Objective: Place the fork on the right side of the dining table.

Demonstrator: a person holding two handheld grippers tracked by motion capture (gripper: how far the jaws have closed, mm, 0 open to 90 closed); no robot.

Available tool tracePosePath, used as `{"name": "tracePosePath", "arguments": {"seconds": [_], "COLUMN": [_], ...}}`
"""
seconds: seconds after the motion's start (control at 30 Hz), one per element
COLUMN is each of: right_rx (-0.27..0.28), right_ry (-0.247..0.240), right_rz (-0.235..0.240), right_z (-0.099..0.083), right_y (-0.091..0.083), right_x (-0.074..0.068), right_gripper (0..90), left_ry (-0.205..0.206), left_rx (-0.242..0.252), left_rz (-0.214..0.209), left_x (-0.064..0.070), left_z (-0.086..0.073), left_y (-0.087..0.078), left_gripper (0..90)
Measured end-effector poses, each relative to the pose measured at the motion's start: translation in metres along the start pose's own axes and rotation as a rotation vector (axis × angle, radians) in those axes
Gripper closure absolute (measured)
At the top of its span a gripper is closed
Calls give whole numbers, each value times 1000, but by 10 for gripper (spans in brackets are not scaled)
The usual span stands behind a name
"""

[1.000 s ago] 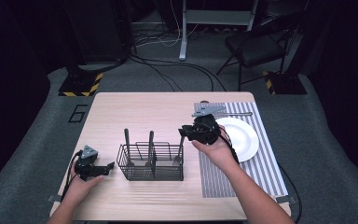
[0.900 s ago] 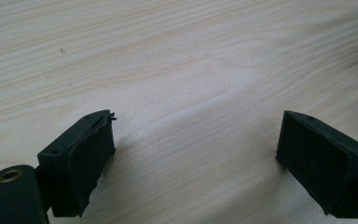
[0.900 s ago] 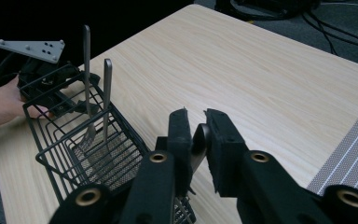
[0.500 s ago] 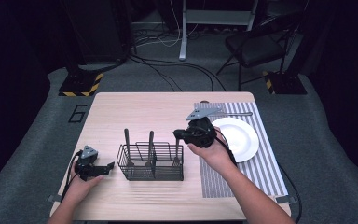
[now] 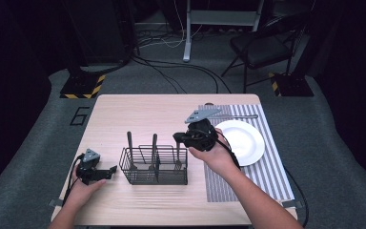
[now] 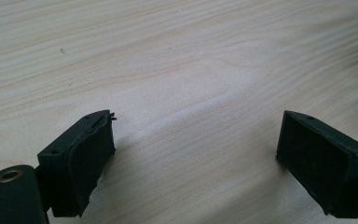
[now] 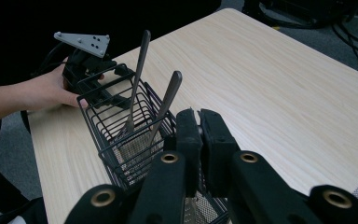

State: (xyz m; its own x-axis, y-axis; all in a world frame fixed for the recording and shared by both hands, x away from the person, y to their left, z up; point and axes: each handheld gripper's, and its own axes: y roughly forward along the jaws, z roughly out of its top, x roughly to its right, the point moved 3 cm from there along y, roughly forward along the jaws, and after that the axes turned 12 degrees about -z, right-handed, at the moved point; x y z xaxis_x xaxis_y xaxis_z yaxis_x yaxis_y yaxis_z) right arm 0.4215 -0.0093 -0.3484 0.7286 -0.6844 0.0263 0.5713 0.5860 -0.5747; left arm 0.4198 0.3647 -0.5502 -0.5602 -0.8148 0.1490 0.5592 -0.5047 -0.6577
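A black wire caddy (image 5: 155, 167) stands at the middle of the wooden table (image 5: 138, 112). Two metal utensils (image 5: 129, 143) (image 5: 153, 145) stand handle-up in its left and middle compartments. My right gripper (image 5: 178, 138) hovers over the caddy's right compartment, shut on a thin metal utensil (image 5: 177, 160) that hangs down into it. In the right gripper view the jaws (image 7: 199, 123) are pressed together above the caddy (image 7: 121, 144), with a sliver of silver utensil (image 7: 189, 210) below them. My left gripper (image 5: 108, 171) rests on the table left of the caddy, open (image 6: 196, 154) over bare wood.
A white plate (image 5: 243, 140) sits on a grey striped placemat (image 5: 267, 176) at the table's right. One long utensil (image 5: 238, 116) lies along the mat's far edge. A folding chair (image 5: 262, 45) and cables stand on the floor beyond the table.
My right gripper has moved left from the plate's edge to above the caddy's right compartment and lowered the utensil into it. The left gripper has stayed put.
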Motion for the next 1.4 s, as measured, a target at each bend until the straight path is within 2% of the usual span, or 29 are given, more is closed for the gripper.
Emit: {"name": "tracePosePath", "arguments": {"seconds": [0.77, 1.1, 1.4], "right_rx": [49, 88, 124], "right_ry": [-39, -25, -8], "right_rz": [-7, -8, -43], "right_z": [36, 53, 62], "right_y": [-28, -44, -58], "right_x": [-13, -8, 3], "right_gripper": [869, 870, 870], "left_ry": [0, 0, 0], "left_rx": [0, 0, 0], "left_rz": [0, 0, 0], "left_x": [0, 0, 0], "left_z": [0, 0, 0], "left_y": [0, 0, 0], "left_gripper": [108, 108, 108]}}
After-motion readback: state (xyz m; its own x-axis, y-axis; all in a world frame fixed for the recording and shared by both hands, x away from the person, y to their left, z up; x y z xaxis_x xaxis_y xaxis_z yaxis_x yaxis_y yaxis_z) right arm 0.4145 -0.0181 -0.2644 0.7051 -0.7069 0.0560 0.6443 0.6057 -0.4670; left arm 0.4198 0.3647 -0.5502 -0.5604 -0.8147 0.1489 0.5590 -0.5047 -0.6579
